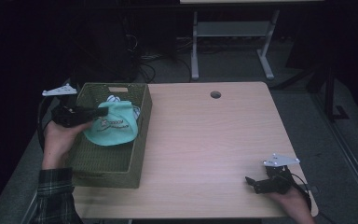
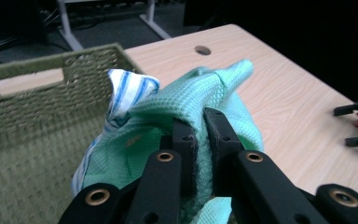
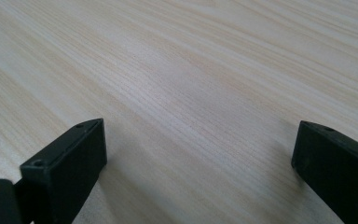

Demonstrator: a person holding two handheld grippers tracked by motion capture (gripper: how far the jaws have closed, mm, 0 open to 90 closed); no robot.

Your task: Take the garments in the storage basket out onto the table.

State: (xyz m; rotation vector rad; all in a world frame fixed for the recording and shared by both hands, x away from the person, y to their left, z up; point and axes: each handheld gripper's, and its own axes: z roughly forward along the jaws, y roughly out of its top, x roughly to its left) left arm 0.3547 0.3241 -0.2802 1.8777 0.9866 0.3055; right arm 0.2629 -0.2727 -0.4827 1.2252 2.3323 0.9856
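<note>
A mint-green cloth with dark print hangs over the green woven basket at the table's left. My left gripper is shut on a fold of that green cloth, lifting it above the basket. A white cloth with blue stripes bunches beside it and peeks out behind it. My right gripper rests low at the table's near right corner, jaws wide apart over bare wood, holding nothing.
The light wooden table has a round cable hole near its far edge. Beyond it stand the grey legs of another table and cables on the floor. The right gripper's jaws show far off in the left gripper view.
</note>
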